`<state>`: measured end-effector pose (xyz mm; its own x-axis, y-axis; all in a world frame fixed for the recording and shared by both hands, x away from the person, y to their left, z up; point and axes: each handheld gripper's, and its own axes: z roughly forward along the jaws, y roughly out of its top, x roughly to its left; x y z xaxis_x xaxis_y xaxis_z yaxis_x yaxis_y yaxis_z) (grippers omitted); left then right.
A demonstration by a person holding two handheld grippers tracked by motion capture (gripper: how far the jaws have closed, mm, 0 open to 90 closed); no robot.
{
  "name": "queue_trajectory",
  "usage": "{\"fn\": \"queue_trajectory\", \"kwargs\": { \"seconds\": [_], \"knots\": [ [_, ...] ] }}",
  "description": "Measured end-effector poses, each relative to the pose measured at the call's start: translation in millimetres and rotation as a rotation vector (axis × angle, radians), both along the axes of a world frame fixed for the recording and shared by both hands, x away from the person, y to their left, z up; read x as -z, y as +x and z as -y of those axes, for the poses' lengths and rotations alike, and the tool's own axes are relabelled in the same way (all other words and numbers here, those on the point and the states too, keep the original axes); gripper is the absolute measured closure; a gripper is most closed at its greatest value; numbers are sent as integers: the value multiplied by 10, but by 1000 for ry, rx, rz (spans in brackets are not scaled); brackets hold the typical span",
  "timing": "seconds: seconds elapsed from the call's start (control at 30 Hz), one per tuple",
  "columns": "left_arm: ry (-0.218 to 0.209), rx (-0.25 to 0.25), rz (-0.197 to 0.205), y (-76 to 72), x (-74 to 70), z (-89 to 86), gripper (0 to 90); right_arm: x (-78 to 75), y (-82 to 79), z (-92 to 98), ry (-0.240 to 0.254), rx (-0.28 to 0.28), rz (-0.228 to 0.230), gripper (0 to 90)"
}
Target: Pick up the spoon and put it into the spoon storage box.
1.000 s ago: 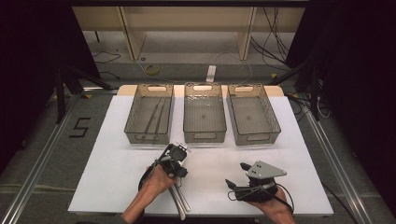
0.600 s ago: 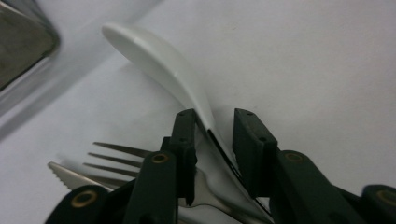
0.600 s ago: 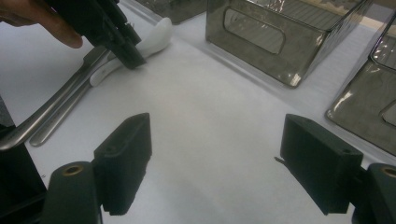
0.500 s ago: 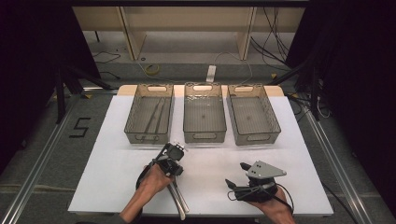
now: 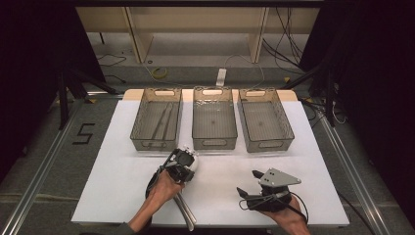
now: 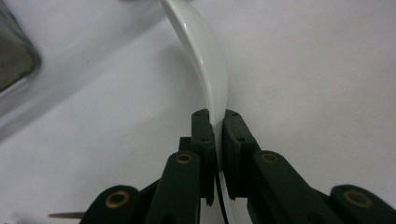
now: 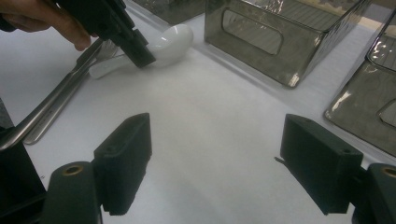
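Here the left gripper (image 6: 215,122) has just been closing, and its black jaws now pinch the handle of a white ceramic soup spoon (image 6: 205,60), glossy and smoothly curved, its edge running up between the pads. In the right gripper view the spoon's rounded bowl (image 7: 173,38) rests on the white, matte table cover (image 5: 122,161), just before the near wall of the middle bin. The spot is toward the near-left part of the tabletop. Beside the spoon lie long metal utensils (image 5: 185,211), probably tongs, reaching toward the near edge under the left hand (image 5: 164,188). Three smoky translucent plastic bins stand in a row along the far edge: the left bin (image 5: 138,134) holds thin metal pieces, with the middle bin (image 5: 214,139) and right bin (image 5: 288,132) alongside. The right gripper (image 7: 215,161) rests near the near-right edge, jaws spread wide over bare cover, gripping nothing.
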<state>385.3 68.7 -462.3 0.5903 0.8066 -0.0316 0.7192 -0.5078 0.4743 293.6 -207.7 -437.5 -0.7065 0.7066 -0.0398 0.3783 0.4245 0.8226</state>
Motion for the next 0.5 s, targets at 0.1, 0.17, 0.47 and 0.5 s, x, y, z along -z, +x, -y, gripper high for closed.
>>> {"fn": "queue_trajectory", "kwargs": {
  "seconds": [0.1, 0.17, 0.47, 0.5],
  "knots": [
    [-38, 9, 22, -5, -85, -13, 840, -4, 2, 7, 3, 2, -1, 257],
    [-62, 9, 38, 0, -139, -30, 840, -4, 1, 8, 3, 3, 0, 257],
    [-144, 13, 110, 35, -407, -89, 839, -9, 5, 23, 10, 10, 4, 256],
    [-157, 15, 115, 52, -438, -106, 839, -7, 6, 24, 12, 11, 5, 256]
  ]
}}
